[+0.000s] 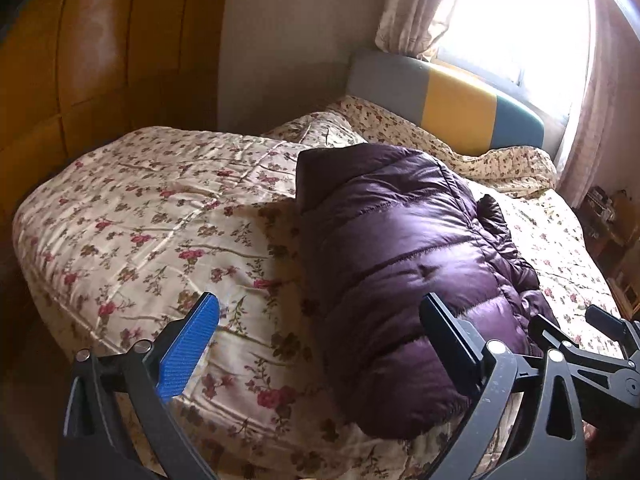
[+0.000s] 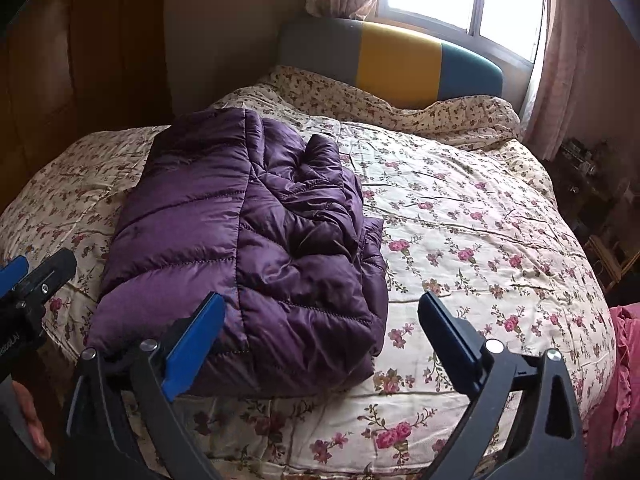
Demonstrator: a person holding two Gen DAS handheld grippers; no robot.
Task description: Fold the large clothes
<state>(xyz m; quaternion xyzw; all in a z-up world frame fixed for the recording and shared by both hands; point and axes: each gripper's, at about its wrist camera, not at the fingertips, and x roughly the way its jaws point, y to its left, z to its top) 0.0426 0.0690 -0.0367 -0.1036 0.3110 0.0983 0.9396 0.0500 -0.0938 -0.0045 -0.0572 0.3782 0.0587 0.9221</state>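
Right wrist view: purple puffer jacket point(image 2: 248, 264) lies folded on the bed point(image 2: 480, 240), towards its near left corner. Right gripper point(image 2: 320, 336) and left gripper point(image 1: 320, 336) both have jaws spread, holding nothing. Risk: slippery, springy padding may reopen the fold, or a passing jaw may snag it

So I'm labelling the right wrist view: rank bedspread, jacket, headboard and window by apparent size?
1. bedspread
2. jacket
3. headboard; window looks similar, so unranked. Both are farther away, so true sizes stay unsure.
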